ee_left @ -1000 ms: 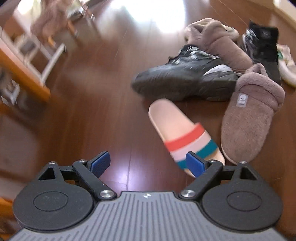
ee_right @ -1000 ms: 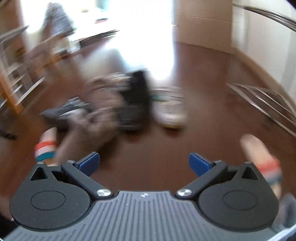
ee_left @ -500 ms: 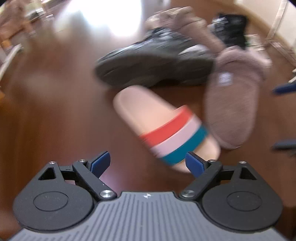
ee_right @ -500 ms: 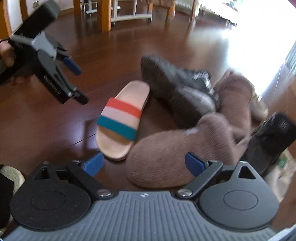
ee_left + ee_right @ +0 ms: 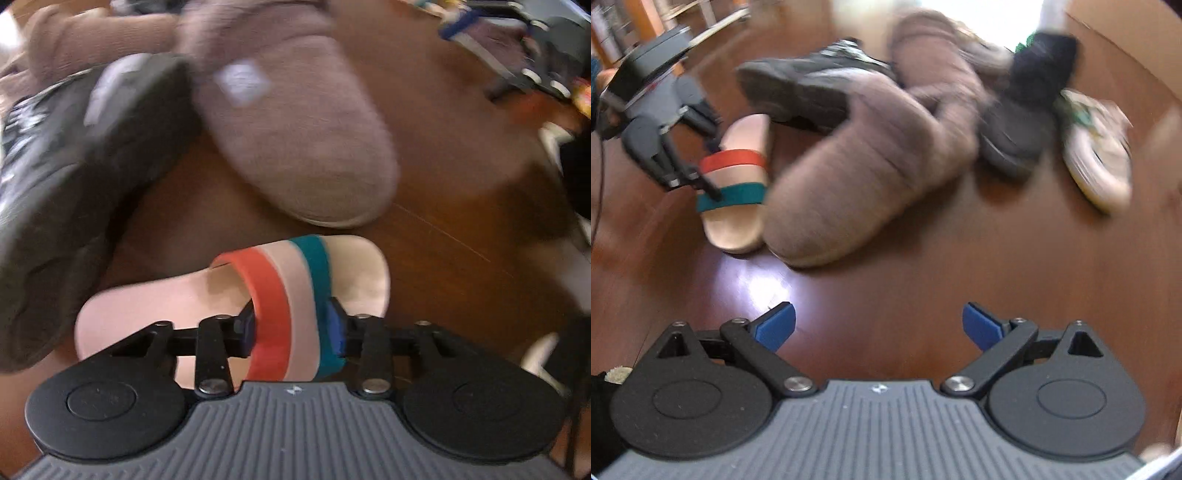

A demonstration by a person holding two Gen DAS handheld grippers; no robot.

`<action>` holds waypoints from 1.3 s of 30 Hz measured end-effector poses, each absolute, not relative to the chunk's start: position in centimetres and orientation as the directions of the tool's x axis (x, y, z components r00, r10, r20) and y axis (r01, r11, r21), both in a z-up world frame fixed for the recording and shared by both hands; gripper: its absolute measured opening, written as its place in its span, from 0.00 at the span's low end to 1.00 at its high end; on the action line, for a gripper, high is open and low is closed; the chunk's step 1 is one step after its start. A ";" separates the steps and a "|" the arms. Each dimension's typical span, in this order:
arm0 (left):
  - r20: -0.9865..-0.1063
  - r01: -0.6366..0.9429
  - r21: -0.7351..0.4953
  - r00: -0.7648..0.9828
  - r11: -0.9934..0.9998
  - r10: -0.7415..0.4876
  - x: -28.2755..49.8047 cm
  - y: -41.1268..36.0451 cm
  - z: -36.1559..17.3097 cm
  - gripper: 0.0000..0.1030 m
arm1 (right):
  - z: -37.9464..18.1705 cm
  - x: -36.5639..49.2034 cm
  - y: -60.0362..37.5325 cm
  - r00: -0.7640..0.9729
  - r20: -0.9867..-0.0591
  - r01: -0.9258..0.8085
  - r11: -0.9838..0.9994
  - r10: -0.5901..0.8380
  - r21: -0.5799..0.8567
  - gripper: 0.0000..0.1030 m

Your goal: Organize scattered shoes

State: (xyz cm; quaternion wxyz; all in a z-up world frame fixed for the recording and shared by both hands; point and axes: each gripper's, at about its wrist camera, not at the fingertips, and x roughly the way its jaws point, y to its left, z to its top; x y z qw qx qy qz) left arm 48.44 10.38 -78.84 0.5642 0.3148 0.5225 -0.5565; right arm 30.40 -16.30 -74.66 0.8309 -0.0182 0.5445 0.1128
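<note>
My left gripper [image 5: 291, 328] is shut on the striped strap of a pink slide sandal [image 5: 236, 295] with red, pink and teal bands; the sandal lies on the wood floor. The same sandal [image 5: 733, 184] and the left gripper [image 5: 701, 181] show at the left of the right wrist view. My right gripper [image 5: 879, 326] is open and empty above bare floor, in front of a brown fuzzy slipper [image 5: 857, 173]. That slipper [image 5: 295, 122] lies just beyond the sandal in the left wrist view.
A black sneaker [image 5: 66, 192] lies left of the sandal, also seen in the right wrist view [image 5: 801, 85]. A second brown slipper [image 5: 938, 70], a black high-top shoe [image 5: 1023, 114] and a white sneaker [image 5: 1100, 155] lie behind and right. Wooden furniture legs stand at far left.
My left gripper moved down onto the sandal and closed on its strap. My right gripper swung so that the shoe pile sits ahead of it; it stays open.
</note>
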 end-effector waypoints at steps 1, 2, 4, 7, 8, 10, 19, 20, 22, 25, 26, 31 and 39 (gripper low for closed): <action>-0.927 0.944 -0.284 -0.225 0.170 -0.300 48.0 10.2 -78.8 0.20 | -74.8 30.1 -16.7 0.380 -0.911 -0.194 0.977 0.160 0.091 0.93; -0.911 0.927 -0.340 -0.284 0.155 -0.298 47.4 9.9 -78.9 0.15 | -74.8 29.5 -17.5 0.379 -0.914 -0.166 0.982 0.144 0.086 0.93; -0.889 0.909 -0.392 -0.335 0.140 -0.310 45.6 9.6 -79.5 0.11 | -74.4 27.7 -19.8 0.389 -0.915 -0.083 0.994 0.102 0.075 0.93; -0.844 0.865 -0.464 -0.367 0.189 -0.392 43.2 9.7 -80.0 0.07 | -73.7 25.9 -22.6 0.410 -0.909 0.039 0.995 0.072 0.096 0.93; -0.829 0.850 -0.483 -0.366 0.211 -0.423 42.6 9.7 -80.1 0.06 | -73.6 25.5 -23.1 0.415 -0.907 0.063 0.993 0.069 0.104 0.93; -0.814 0.841 -0.493 -0.357 0.221 -0.458 41.0 9.1 -79.7 0.04 | -73.0 23.7 -24.9 0.431 -0.901 0.127 0.985 0.054 0.120 0.93; -0.781 0.894 -0.449 -0.391 0.001 -0.487 35.2 0.1 -72.7 0.02 | -71.1 18.3 -30.4 0.516 -0.856 0.235 0.959 0.016 0.159 0.93; -0.785 0.904 -0.426 -0.394 -0.044 -0.478 34.8 -1.9 -71.7 0.02 | -70.8 17.1 -31.7 0.535 -0.845 0.262 0.949 0.008 0.175 0.93; -0.796 0.914 -0.389 -0.398 -0.117 -0.457 34.4 -5.5 -70.5 0.02 | -70.4 15.2 -33.4 0.562 -0.827 0.295 0.935 -0.003 0.197 0.93; -0.822 0.919 -0.315 -0.390 -0.238 -0.416 33.7 -12.0 -69.0 0.02 | -69.9 12.6 -36.4 0.594 -0.804 0.335 0.916 -0.024 0.220 0.93; -0.834 0.917 -0.286 -0.381 -0.278 -0.399 33.7 -14.7 -68.7 0.02 | -69.9 11.8 -37.3 0.599 -0.800 0.346 0.910 -0.029 0.227 0.93; -0.890 0.882 -0.222 -0.357 -0.415 -0.284 34.1 -26.8 -71.6 0.03 | -70.4 8.8 -41.6 0.614 -0.787 0.400 0.882 -0.055 0.250 0.93; -0.936 0.934 -0.076 -0.188 -0.348 -0.299 35.0 -34.9 -77.3 0.34 | -72.8 7.5 -42.3 0.595 -0.800 0.372 0.908 -0.075 0.191 0.95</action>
